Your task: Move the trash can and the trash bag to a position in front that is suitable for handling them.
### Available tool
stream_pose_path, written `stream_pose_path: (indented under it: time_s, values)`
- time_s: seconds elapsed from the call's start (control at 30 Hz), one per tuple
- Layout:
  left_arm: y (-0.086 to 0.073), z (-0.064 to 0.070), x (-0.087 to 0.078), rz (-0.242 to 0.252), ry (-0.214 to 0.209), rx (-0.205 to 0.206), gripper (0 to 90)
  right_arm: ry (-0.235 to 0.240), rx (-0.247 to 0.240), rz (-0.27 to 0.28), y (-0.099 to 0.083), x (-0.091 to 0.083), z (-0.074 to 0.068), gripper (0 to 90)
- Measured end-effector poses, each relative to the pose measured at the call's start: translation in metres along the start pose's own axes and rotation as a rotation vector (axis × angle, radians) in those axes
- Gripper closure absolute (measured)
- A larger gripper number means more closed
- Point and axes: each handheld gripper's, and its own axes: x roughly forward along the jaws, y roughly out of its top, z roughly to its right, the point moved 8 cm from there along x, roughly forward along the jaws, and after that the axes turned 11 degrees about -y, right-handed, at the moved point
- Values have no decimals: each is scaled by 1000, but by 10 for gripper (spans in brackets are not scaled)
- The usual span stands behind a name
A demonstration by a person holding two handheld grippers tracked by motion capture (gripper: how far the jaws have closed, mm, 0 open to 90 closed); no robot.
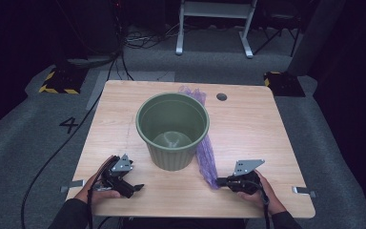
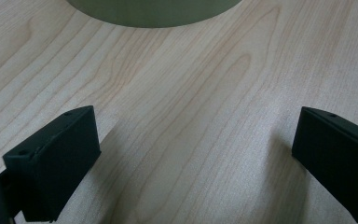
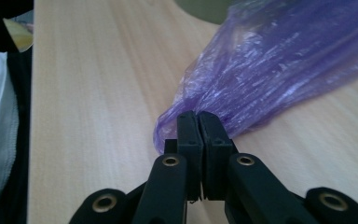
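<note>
A green plastic pot [image 1: 172,129] stands upright and empty in the middle of the wooden table [image 1: 252,129]. A crumpled purple plastic bag [image 1: 206,157] lies along the pot's right side, running from behind it toward the front. My right gripper [image 1: 220,181] sits at the bag's near end. In the right gripper view its jaws [image 3: 198,116] are pressed together at the tip of the bag [image 3: 270,70], pinching its edge. My left gripper [image 1: 136,188] rests low at the front left with its jaws wide apart [image 2: 196,126] over bare wood. The pot's base [image 2: 154,11] is just ahead of it.
A round cable hole [image 1: 221,97] is at the table's back right. Grey carpet surrounds the table, with cables, a white frame [image 1: 214,24] and yellow-black striped blocks [image 1: 59,81] beyond the far edge. Bare wood lies on both sides of the pot.
</note>
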Motion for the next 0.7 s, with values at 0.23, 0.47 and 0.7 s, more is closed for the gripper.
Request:
stream_pose_path:
  time_s: [0.23,0.47,0.7]
  values:
    - [0,0,0,-1,-2,1,5,38,-35,9,7,8,-24,836]
    - [0,0,0,-1,-1,1,5,30,-54,-1,11,13,-37,474]
    - [0,0,0,0,-1,1,5,-26,-3,30,9,-8,-27,305]
